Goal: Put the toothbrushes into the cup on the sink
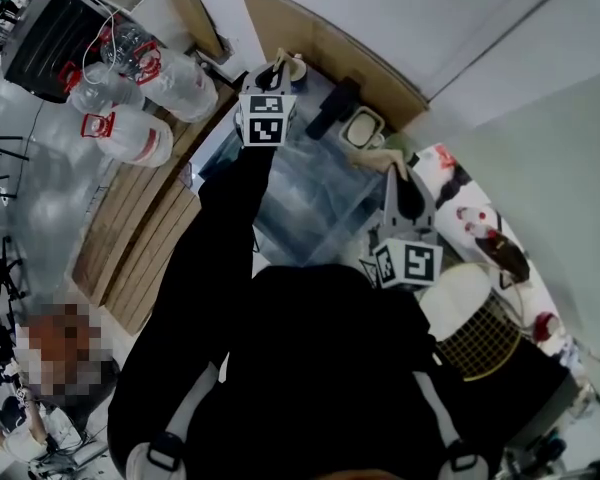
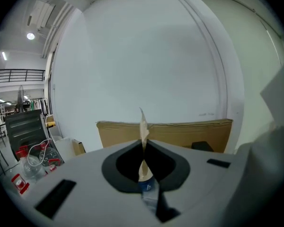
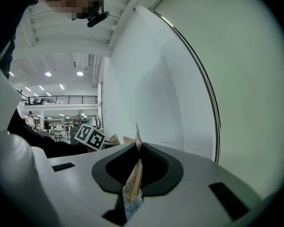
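Backed by a plain white wall (image 2: 146, 56), bare and evenly lit. Propped against its foot, a wide brown corrugated cardboard sheet (image 2: 180, 132). Off to the left in the left gripper view, an open hall: round white ceiling lamps (image 2: 31, 36), a black balcony railing (image 2: 16, 72), a black boxy piece of furniture (image 2: 23, 126) (chair or rack, hard to tell). Floored partly in pale wooden planks (image 1: 140, 253), seen from the head view, with big clear plastic water jugs with red handles (image 1: 130, 138) lying just beside them. Roofed in white ribbed panels (image 3: 75, 37). Closed at the right by a second white wall panel with a thin dark seam (image 3: 209, 103).
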Available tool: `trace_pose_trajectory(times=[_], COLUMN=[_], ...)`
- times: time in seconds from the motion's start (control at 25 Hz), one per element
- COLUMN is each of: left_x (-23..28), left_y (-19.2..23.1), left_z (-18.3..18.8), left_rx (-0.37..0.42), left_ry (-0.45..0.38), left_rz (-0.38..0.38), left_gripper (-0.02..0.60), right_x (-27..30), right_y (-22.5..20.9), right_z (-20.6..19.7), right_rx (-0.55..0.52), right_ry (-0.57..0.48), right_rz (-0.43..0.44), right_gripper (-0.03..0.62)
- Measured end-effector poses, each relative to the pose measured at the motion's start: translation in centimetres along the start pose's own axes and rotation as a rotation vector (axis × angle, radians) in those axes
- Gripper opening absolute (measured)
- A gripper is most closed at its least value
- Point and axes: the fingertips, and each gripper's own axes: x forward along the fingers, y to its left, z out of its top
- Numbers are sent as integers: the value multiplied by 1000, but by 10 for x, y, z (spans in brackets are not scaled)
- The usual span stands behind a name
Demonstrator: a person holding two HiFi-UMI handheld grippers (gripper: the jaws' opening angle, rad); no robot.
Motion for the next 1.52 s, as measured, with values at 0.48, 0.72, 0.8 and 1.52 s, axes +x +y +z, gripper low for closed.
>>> trace_pose_trajectory(times=[0.48, 0.72, 0.8, 1.52], left_x=[30, 20, 11, -117], left_y=[0, -2, -3, -35], left_z=[-45, -46, -38, -1], left_rx=[-26, -99, -109, -88], left_ry=[143, 149, 123, -46], left_rz=[-41, -73, -79, -50], left_gripper=[11, 87, 87, 42], right_x=[-5, -10, -12, -37], right_y=[-7, -11, -13, -26], right_z=[4, 1, 1, 3], right_rx=[-5, 15, 19, 28], right_ry=[-5, -2, -1, -12], right_rz=[-9, -21, -27, -81], right_gripper=[32, 31, 32, 32])
